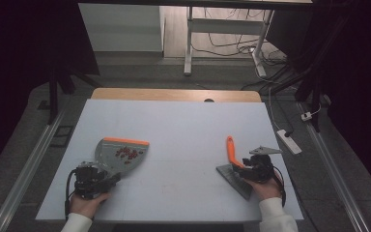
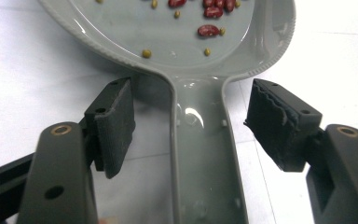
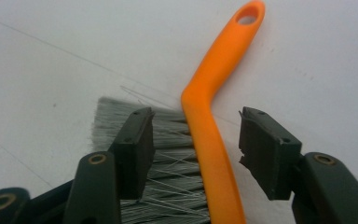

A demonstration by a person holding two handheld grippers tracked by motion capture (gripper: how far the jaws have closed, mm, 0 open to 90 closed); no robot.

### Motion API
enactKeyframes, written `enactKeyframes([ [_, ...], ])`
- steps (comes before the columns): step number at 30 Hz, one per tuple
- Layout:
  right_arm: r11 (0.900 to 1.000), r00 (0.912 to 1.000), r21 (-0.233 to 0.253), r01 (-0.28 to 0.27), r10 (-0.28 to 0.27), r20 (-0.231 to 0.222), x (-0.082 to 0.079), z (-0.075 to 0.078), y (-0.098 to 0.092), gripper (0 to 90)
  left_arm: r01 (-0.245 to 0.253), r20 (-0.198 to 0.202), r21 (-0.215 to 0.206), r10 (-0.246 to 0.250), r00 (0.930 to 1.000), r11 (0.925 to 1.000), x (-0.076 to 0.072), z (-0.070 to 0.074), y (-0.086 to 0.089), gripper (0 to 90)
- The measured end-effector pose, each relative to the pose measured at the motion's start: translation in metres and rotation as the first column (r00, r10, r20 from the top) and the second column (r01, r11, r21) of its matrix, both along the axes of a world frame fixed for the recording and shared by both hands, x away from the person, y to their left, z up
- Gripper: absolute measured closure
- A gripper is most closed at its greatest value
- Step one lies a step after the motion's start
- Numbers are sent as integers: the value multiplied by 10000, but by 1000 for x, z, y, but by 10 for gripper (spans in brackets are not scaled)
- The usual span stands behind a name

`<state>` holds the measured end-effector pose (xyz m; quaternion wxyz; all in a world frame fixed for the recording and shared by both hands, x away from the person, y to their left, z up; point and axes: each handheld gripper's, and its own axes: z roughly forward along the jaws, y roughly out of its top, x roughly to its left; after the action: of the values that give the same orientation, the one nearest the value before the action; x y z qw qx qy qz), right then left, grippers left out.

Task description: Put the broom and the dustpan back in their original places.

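Dustpan (image 1: 123, 152) lies flat on the white tabletop (image 1: 183, 125), at the left, with red beans (image 1: 128, 153) and a few small greenish seeds scattered in its grey tray. My left fingers (image 2: 115, 123) are spread wide on either side of its handle (image 2: 205, 154), touching nothing. The dustpan's long axis runs from that handle, near my left hand (image 1: 88, 200), up and away to its orange lip, which points toward the far side of the tabletop and slightly right.

At the right, the brush (image 1: 234, 166) lies with its orange handle pointing away from me and its grey bristles toward me. My right fingers (image 3: 268, 149) are also released, straddling the handle without gripping it.

What could go wrong, as I judge it: if I close the left fingers off-centre on the glossy, rounded handle, the tray may twist or tip and spill the beans back out. A shallow grip on the brush could let it swing.
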<state>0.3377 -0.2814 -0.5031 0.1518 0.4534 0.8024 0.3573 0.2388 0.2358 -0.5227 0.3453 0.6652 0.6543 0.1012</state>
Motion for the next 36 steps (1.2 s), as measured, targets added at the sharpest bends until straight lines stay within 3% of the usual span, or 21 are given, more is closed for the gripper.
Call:
enactKeyframes([
  [3, 10000, 9995, 60, -54, 52, 318, -3, 4, -1, 462, 25, 159, 125, -27, 9999, 9999, -2, 3, 1, 331],
  [5, 9998, 9988, 134, -173, 167, 455, -5, 5, -2, 465, 355, 543, 650, -391, 9978, 9973, -6, 8, 3, 350],
  [6, 9998, 9988, 134, -173, 167, 455, -5, 5, -2, 465, 355, 543, 650, -391, 9978, 9973, -6, 8, 3, 349],
  [7, 9993, 9983, 184, -319, 309, 496, -6, 6, -3, 465, 598, 844, 775, -663, 9942, 9952, -7, 12, 5, 350],
  [13, 9962, 9941, 151, -855, 843, 680, -10, 7, 3, 465, 1524, 1332, 502, -1579, 9784, 9870, -6, 16, 7, 367],
  [17, 9914, 9880, 69, -1303, 1293, 844, -14, 8, 11, 465, 2336, 1498, 601, -2402, 9591, 9705, -2, 17, -1, 373],
  [20, 9870, 9832, 32, -1604, 1595, 884, -16, 8, 15, 465, 2974, 1663, 715, -3054, 9376, 9521, 1, 18, -9, 373],
  [23, 9816, 9777, 58, -1906, 1893, 913, -18, 7, 18, 465, 3455, 1630, 982, -3575, 9196, 9333, 6, 17, -18, 380],
  [24, 9801, 9761, 70, -1984, 1969, 920, -19, 7, 19, 466, 3455, 1630, 982, -3575, 9196, 9333, 6, 17, -18, 380],
  [25, 9784, 9744, 89, -2066, 2049, 920, -19, 6, 20, 466, 3701, 1544, 1058, -3829, 9108, 9229, 10, 15, -24, 380],
  [27, 9739, 9701, 159, -2264, 2240, 932, -20, 5, 21, 466, 3908, 1513, 1135, -4046, 9019, 9135, 13, 13, -27, 381],
  [28, 9712, 9670, 141, -2380, 2356, 968, -20, 5, 22, 466, 3908, 1513, 1135, -4046, 9019, 9135, 13, 13, -27, 383],
  [31, 9645, 9586, 125, -2639, 2608, 1142, -22, 5, 25, 466, 4193, 1443, 1190, -4335, 8896, 9000, 16, 11, -32, 383],
  [36, 9551, 9465, 31, -2962, 2931, 1352, -25, 5, 29, 466, 4294, 1471, 1135, -4426, 8846, 8959, 17, 10, -32, 382],
])
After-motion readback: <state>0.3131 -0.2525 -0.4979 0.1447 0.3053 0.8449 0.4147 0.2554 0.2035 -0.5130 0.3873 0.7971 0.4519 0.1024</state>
